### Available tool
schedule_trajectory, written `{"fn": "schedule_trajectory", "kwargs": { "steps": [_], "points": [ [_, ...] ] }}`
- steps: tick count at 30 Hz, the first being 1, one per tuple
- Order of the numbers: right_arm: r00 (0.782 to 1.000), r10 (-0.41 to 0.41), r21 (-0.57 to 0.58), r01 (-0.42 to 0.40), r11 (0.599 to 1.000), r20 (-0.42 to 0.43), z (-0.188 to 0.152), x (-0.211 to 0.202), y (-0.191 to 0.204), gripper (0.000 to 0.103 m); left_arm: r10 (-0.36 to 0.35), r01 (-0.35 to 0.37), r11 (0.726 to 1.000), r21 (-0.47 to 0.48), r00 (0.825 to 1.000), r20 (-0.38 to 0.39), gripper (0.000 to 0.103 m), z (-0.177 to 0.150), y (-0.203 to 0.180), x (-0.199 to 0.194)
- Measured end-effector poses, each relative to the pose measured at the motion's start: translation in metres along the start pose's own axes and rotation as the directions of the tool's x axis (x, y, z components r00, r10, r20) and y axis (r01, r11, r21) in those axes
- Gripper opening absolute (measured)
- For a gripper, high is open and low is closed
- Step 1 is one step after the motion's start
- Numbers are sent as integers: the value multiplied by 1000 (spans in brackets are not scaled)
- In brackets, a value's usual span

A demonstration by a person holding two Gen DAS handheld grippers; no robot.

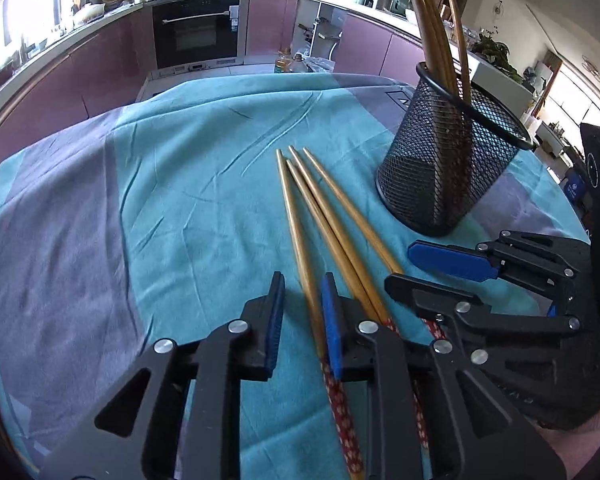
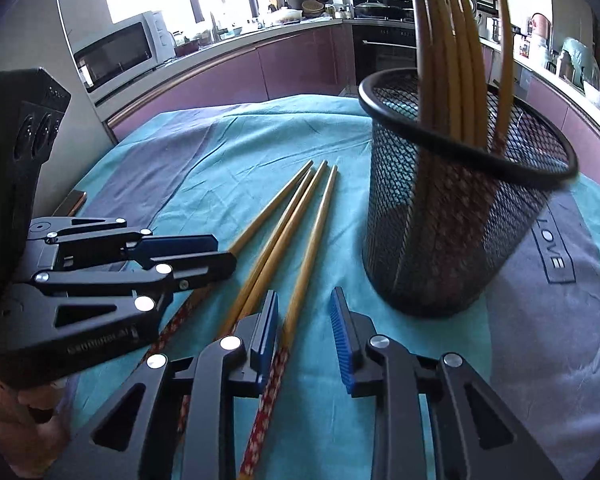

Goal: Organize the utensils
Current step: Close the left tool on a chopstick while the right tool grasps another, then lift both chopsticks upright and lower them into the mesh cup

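Note:
Several wooden chopsticks [image 1: 324,208] with red patterned handles lie on the teal cloth; they also show in the right wrist view [image 2: 296,216]. A black mesh holder [image 1: 448,160] stands to their right with several chopsticks upright in it, also seen in the right wrist view [image 2: 456,220]. My left gripper [image 1: 302,316] is open, low over the handle ends, with one chopstick between its fingers. My right gripper [image 2: 306,320] is open, its fingers straddling the rightmost chopstick. Each gripper shows in the other's view: the right one [image 1: 424,268], the left one [image 2: 216,254].
The table [image 1: 100,220] is covered with a teal and grey cloth, its far edge curving away. Behind are purple kitchen cabinets, an oven [image 1: 198,30] and a microwave [image 2: 120,54]. The two grippers are close together beside the holder.

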State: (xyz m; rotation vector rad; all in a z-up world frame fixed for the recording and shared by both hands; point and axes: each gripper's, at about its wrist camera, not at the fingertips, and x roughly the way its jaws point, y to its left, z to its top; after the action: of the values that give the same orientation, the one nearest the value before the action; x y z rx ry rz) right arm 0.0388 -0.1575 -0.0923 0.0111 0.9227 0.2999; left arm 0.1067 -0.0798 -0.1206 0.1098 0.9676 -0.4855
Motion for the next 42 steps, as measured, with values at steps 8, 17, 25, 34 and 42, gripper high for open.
{"fn": "schedule_trajectory", "kwargs": {
  "steps": [8, 17, 25, 34, 42],
  "points": [
    [1000, 23, 78, -24, 997, 13, 0, -1, -13, 6, 24, -24, 1000, -9, 1000, 7, 10, 11, -5, 7],
    [993, 70, 105, -79, 991, 91, -9, -32, -28, 5, 16, -14, 999, -41, 999, 47, 8, -2, -2, -13],
    [989, 148, 15, -148, 989, 19, -14, -29, -12, 5, -25, 25, 1000, 2, 1000, 15, 8, -19, -9, -16],
    [993, 115, -1, -115, 993, -31, -6, -10, -10, 8, -32, 33, 999, 27, 999, -9, 15, -15, -6, -4],
    [993, 117, 8, -117, 993, -26, 0, -3, -10, 7, -45, 46, 999, 25, 999, -20, 15, -2, -3, 4]
  ]
}}
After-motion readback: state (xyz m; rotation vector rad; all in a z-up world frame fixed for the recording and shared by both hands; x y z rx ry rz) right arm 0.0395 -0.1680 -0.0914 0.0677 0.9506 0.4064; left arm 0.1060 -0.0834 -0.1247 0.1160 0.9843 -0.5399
